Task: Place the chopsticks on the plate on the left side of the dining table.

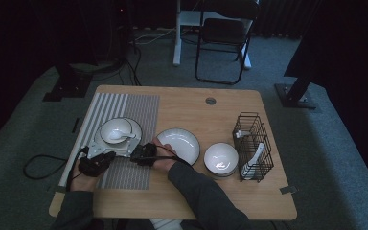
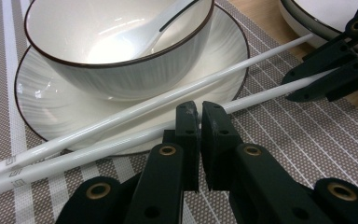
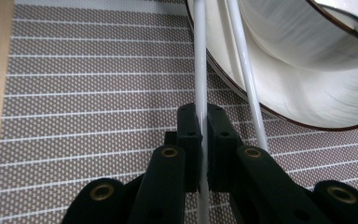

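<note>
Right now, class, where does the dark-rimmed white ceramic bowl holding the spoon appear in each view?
High view: the bowl sits left of centre, above both grippers.
Left gripper view: top left.
Right gripper view: top right corner, blurred.
Shared landmark: the striped woven placemat beneath it.

The high view was dim and underexposed: the room behind the surface (image 1: pixel 182 103) sank into near black, and only the white crockery stood out, a soft glare inside the bowl (image 1: pixel 220 158) near the wire rack. Shadows were faint and diffuse. Both gripper views were far brighter and evenly lit. In the left gripper view, light gleamed on the glazed bowl (image 2: pixel 121 51). In the right gripper view, the bowl's wall (image 3: pixel 303 42) was smeared and out of focus.
</note>
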